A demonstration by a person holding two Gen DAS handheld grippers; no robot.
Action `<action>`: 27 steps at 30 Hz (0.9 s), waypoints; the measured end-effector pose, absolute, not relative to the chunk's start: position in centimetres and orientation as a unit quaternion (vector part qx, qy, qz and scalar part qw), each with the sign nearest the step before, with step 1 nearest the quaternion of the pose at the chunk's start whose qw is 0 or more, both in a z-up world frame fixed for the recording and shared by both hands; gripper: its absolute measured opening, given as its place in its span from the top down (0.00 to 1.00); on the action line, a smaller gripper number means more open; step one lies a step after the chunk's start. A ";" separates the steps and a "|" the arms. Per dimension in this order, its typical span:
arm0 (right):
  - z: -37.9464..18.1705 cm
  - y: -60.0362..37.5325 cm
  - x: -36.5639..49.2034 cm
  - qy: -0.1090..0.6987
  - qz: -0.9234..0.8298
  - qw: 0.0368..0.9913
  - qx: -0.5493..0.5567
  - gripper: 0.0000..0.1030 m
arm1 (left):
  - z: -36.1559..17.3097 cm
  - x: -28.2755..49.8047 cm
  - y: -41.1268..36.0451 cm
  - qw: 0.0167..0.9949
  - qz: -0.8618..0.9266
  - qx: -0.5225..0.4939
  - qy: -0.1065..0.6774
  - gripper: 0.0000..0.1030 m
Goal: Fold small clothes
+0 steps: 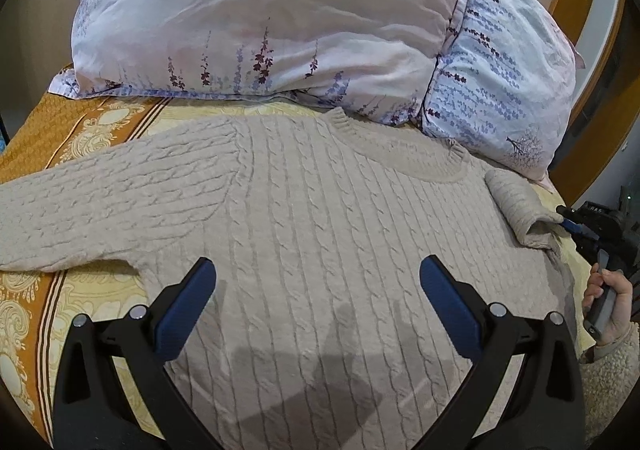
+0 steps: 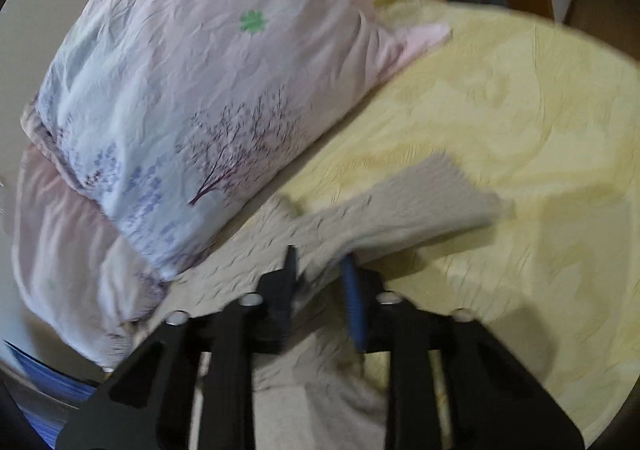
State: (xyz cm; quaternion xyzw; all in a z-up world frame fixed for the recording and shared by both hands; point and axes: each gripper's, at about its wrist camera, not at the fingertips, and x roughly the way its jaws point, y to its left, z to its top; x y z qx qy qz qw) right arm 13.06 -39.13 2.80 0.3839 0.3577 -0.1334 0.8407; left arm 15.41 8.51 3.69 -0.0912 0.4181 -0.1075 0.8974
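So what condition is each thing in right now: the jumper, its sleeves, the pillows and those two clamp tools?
Sweater: spread flat on the bed, unfolded.
Left sleeve: stretched out sideways.
Right sleeve: bunched, its edge pinched.
Left gripper: open, hovering over the sweater.
Right gripper: shut on the right sleeve.
Pillows: stacked at the head.

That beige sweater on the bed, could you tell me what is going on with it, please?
A person is folding the cable-knit sweater, spread face-up on the yellow bedspread below two floral pillows. The right gripper is nearly shut on the right sleeve, which lies bunched at that edge. The left gripper hovers open over the sweater's body, holding nothing. The other sleeve lies flat, unfolded.
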 end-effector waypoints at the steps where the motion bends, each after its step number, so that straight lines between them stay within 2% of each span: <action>1: 3.6 -38.7 13.5 0.354 -0.140 0.854 0.355 0.88 | 3.7 15.5 8.7 0.896 -0.107 -0.096 0.420 0.02; 5: 7.1 -35.8 14.6 0.322 -0.098 0.900 0.279 0.90 | 3.8 16.1 9.8 0.893 -0.119 -0.124 0.415 0.02; 9: 10.9 -28.4 16.1 0.297 0.033 0.932 0.203 0.90 | 4.0 16.6 10.9 0.891 -0.129 -0.161 0.405 0.02; 13: 11.0 -18.5 17.8 0.338 0.182 0.913 0.138 0.89 | 4.0 17.0 11.8 0.884 -0.136 -0.201 0.399 0.02; 14: 10.1 -15.5 18.3 0.366 0.224 0.894 0.125 0.85 | 4.0 17.0 12.0 0.881 -0.139 -0.214 0.399 0.02; 16: 7.8 -11.2 18.8 0.419 0.273 0.860 0.103 0.66 | 3.8 17.1 12.3 0.878 -0.139 -0.224 0.400 0.02; 17: 7.3 -10.5 18.6 0.426 0.278 0.855 0.098 0.62 | 3.7 17.2 12.6 0.875 -0.136 -0.231 0.403 0.02; 21: 6.6 -12.7 17.4 0.427 0.263 0.853 0.146 0.46 | 3.2 17.7 13.4 0.862 -0.135 -0.260 0.413 0.04; 23: 6.2 -16.3 16.6 0.431 0.235 0.846 0.209 0.46 | 3.1 18.3 13.2 0.856 -0.140 -0.267 0.421 0.10; 25: 5.4 -20.6 15.0 0.429 0.204 0.831 0.289 0.46 | 3.0 19.0 12.6 0.849 -0.146 -0.268 0.430 0.21; 27: 4.2 -23.2 13.8 0.428 0.171 0.819 0.341 0.47 | 2.7 19.6 11.8 0.842 -0.149 -0.270 0.443 0.25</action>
